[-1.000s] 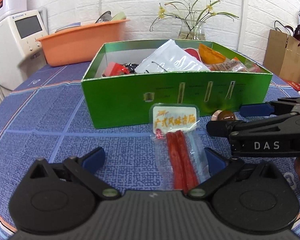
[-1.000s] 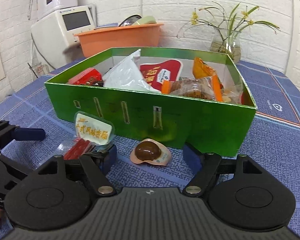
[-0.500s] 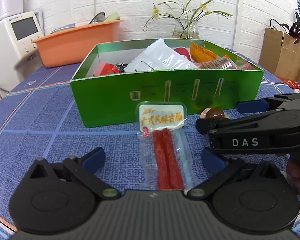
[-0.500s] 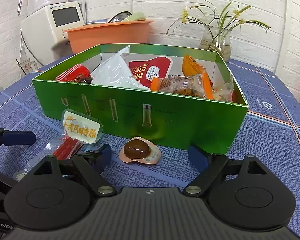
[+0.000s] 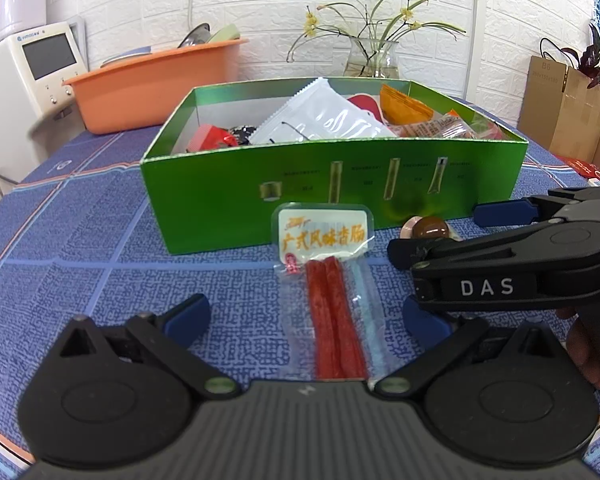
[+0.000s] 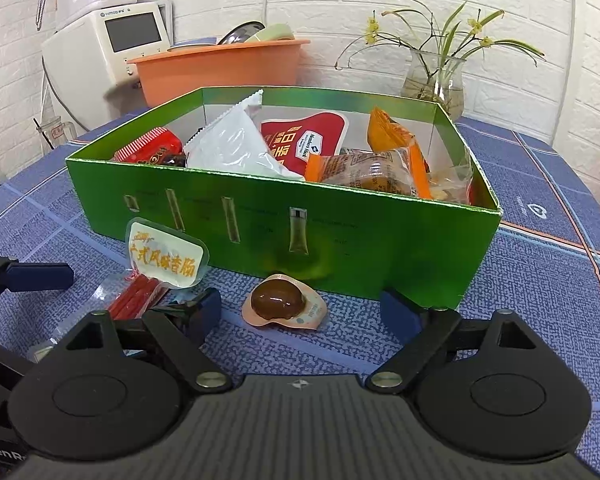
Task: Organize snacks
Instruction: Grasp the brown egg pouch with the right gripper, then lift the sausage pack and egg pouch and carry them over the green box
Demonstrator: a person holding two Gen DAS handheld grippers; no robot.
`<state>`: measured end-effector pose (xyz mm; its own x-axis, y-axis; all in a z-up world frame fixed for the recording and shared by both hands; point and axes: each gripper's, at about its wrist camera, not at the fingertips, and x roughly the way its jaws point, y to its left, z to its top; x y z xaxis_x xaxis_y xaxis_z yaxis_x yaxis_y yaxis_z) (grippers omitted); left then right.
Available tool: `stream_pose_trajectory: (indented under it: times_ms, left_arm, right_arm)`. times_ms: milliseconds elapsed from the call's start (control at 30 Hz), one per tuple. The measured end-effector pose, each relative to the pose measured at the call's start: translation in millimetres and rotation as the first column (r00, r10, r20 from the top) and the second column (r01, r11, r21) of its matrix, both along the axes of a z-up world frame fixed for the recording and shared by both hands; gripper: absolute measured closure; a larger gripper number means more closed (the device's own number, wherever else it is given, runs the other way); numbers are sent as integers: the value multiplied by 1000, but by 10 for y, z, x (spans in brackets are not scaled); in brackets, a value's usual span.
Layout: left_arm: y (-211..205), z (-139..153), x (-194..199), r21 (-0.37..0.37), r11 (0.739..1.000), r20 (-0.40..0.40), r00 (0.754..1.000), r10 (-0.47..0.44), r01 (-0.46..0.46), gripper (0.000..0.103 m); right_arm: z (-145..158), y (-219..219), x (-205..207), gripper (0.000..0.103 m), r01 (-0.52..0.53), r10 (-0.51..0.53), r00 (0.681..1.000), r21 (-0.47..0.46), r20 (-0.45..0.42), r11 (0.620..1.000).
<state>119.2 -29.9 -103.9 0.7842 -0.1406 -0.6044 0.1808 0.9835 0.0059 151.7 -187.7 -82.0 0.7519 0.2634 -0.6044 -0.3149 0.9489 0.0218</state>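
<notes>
A clear sausage pack [image 5: 332, 280] with red sticks and a yellow label lies on the blue cloth in front of the green box [image 5: 228, 200]. My left gripper [image 5: 306, 320] is open, its blue fingers on either side of the pack. A brown egg snack [image 6: 278, 300] in a round wrapper lies by the box wall. My right gripper [image 6: 312, 314] is open around it, and shows in the left wrist view [image 5: 456, 232]. The sausage pack also shows in the right wrist view [image 6: 156, 268]. The box [image 6: 400, 256] holds several snack packets.
An orange basin [image 5: 156, 88] with dishes and a white appliance [image 5: 24, 92] stand behind the box at left. A glass vase with flowers [image 5: 374, 56] stands behind it. Cardboard boxes [image 5: 560, 108] sit at far right.
Both grippers have drawn back a little from the box and stay open. The sausage pack and egg snack have not moved.
</notes>
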Motion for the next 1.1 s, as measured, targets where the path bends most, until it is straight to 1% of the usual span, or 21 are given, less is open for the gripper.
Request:
stream_pose_trajectory:
  times_ms: [100, 133, 167, 200, 233, 267, 300, 333, 400, 433, 467, 633, 700, 867, 1000, 1100]
  left_arm:
    - [4, -1, 2, 0, 1000, 0, 1000, 0, 0, 0]
    - [-2, -2, 0, 1, 1000, 0, 1000, 0, 0, 0]
    - [-1, -1, -1, 2, 1000, 1, 1000, 0, 0, 1]
    - [-3, 2, -8, 0, 1000, 4, 1000, -6, 6, 5]
    - [-4, 7, -25, -3, 1000, 10, 1000, -18, 18, 8]
    - [-16, 12, -52, -4, 999, 18, 999, -32, 32, 15]
    - [-30, 20, -75, -1, 999, 27, 999, -47, 47, 22]
    - [-49, 27, -96, 4, 998, 32, 998, -56, 56, 25]
    - [-69, 39, -110, 3, 997, 32, 996, -79, 79, 37]
    - [-72, 50, -110, -5, 996, 28, 995, -93, 93, 41]
    - [-68, 60, -114, -11, 995, 25, 995, -99, 99, 53]
    - [-46, 79, -147, -17, 993, 20, 993, -113, 113, 56]
    - [-39, 86, -158, -17, 993, 21, 993, -117, 117, 57]
    - [-28, 108, -191, -18, 993, 25, 993, -120, 120, 62]
    - [-28, 121, -220, -21, 993, 35, 993, -115, 116, 68]
    - [17, 133, -250, -38, 991, 29, 992, -125, 126, 69]
  right_arm:
    - [7, 44, -32, 0, -40, 40, 999, -1, 11, 999]
    - [13, 64, -53, 6, -58, 58, 998, 3, 19, 998]
    - [18, 90, -77, 29, -78, 77, 997, 1, 27, 997]
    - [25, 122, -96, 36, -101, 101, 994, -1, 33, 995]
    - [31, 144, -107, 38, -102, 102, 994, -5, 33, 995]
    - [30, 152, -109, 39, -100, 100, 994, -8, 34, 995]
    - [29, 151, -110, 39, -105, 106, 994, -7, 38, 994]
    - [28, 148, -110, 40, -106, 106, 994, -3, 38, 994]
    - [33, 148, -111, 40, -104, 104, 994, -2, 38, 995]
    - [35, 154, -118, 41, -101, 101, 994, -2, 38, 995]
    - [35, 151, -124, 42, -96, 96, 995, 1, 39, 995]
    - [51, 72, -182, 43, -79, 77, 996, 23, 45, 997]
    - [73, 17, -243, 43, -68, 65, 996, 38, 57, 997]
    - [131, -119, -436, 43, -35, 31, 995, 41, 94, 999]
    - [144, -267, -546, 43, -6, -2, 996, 90, 86, 996]
    - [148, -352, -629, 43, 12, -22, 996, 121, 83, 993]
